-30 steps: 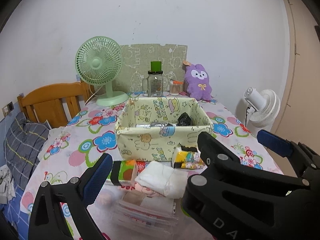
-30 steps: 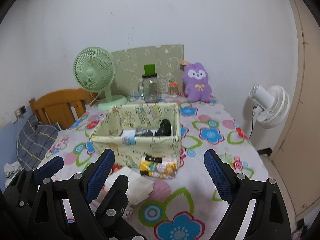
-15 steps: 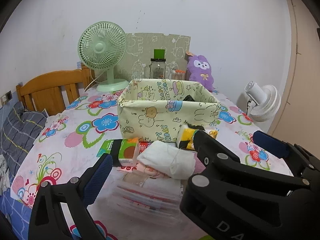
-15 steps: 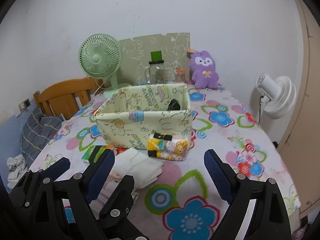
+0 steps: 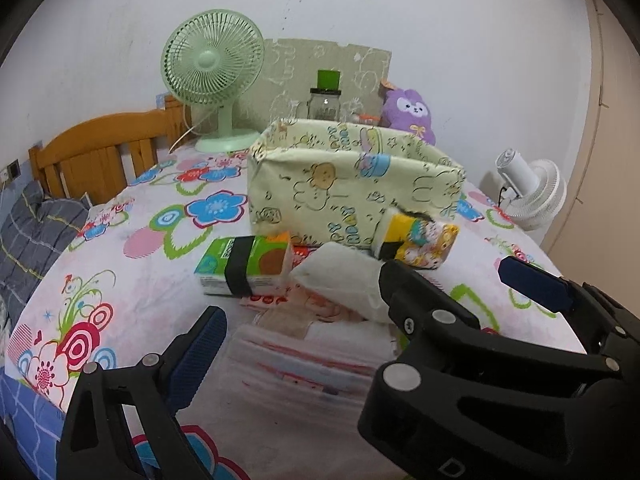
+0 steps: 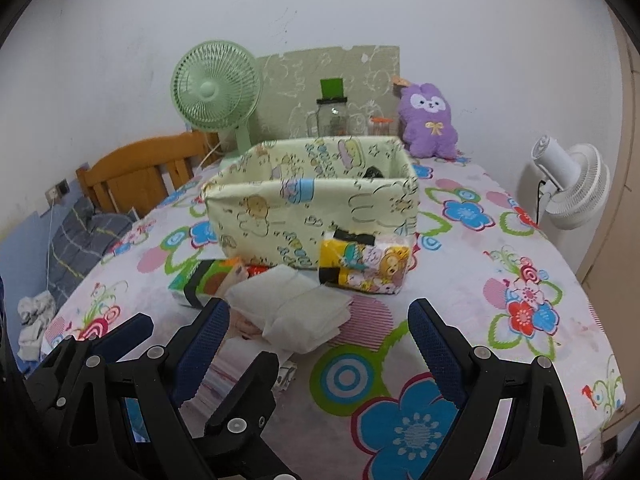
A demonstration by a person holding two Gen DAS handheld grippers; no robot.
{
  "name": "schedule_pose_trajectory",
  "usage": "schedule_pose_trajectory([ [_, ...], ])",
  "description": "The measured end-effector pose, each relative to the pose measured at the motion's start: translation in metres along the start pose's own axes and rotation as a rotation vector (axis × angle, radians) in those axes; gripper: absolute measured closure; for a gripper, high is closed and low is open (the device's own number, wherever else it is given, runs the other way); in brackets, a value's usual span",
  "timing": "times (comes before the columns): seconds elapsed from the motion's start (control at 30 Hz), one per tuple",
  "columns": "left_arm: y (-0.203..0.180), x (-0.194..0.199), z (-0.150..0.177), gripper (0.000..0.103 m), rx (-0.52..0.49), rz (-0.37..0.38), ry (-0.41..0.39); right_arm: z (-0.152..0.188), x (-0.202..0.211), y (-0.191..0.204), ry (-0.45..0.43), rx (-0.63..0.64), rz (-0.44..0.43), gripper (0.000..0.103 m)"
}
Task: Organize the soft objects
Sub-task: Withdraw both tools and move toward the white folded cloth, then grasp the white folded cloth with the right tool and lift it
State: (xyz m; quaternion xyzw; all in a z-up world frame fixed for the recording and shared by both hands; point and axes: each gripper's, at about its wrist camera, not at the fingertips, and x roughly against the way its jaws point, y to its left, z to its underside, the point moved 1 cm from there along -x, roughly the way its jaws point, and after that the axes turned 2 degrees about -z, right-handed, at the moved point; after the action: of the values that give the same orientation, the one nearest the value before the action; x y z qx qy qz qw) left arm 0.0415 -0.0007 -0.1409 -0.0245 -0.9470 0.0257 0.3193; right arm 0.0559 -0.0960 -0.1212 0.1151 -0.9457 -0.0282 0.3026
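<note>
**Soft packs piled in front of the fabric bin, both grippers hovering unladen**

A flowered cloth covers the worktop (image 6: 500,248), which stands against a pale wall. At the far edge are a green desk fan (image 6: 216,88), a patterned board (image 6: 328,80), a glass jar (image 6: 332,114) with a green lid, and a purple plush toy (image 6: 430,120). A white fan (image 6: 572,184) stands off the right side; a wooden headboard (image 5: 100,152) and grey checked bedding (image 5: 32,232) lie to the left.

The cream cartoon-print fabric bin (image 6: 312,208) sits mid-worktop, with something dark inside that is hard to make out. Just in front of its near wall lie the soft things: a yellow cartoon tissue pack (image 6: 364,266) on the right, a green tissue pack (image 5: 244,262) with a black band on the left, and a folded white cloth (image 6: 292,306) between them, resting on a pink-printed pack (image 5: 312,344) that it partly covers.

The left gripper (image 5: 304,312) is spread wide above that pile, holding nothing; the right gripper (image 6: 316,328) is also wide and unladen, its left finger (image 6: 200,348) beside the white cloth. In the left wrist view the right gripper blocks the near right of the worktop.
</note>
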Motion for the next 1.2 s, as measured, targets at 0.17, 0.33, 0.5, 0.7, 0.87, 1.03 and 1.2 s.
schedule_pose_trajectory([
  [0.17,0.009,-0.011,0.002,0.007,0.008,-0.017,0.018,0.003,-0.014,0.004,0.027,0.008,-0.005,0.010],
  [0.33,0.018,-0.023,0.004,0.015,0.007,-0.026,0.050,0.006,-0.028,0.009,0.057,0.008,-0.014,0.010],
  [0.5,0.022,-0.032,0.006,0.017,0.013,-0.015,0.077,0.008,-0.042,0.010,0.091,0.003,-0.017,0.010],
  [0.7,0.018,-0.036,0.007,0.018,0.002,0.013,0.083,0.008,-0.048,0.008,0.106,-0.001,-0.004,0.010],
  [0.87,0.016,-0.040,0.008,0.019,-0.005,0.016,0.087,0.009,-0.052,0.004,0.121,-0.010,0.002,0.010],
  [1.03,0.011,-0.041,0.009,0.040,-0.025,0.048,0.091,0.012,-0.057,0.002,0.146,-0.016,0.004,0.010],
  [1.2,0.012,-0.045,0.008,0.057,-0.038,0.069,0.097,0.013,-0.059,0.001,0.155,-0.027,-0.002,0.010],
])
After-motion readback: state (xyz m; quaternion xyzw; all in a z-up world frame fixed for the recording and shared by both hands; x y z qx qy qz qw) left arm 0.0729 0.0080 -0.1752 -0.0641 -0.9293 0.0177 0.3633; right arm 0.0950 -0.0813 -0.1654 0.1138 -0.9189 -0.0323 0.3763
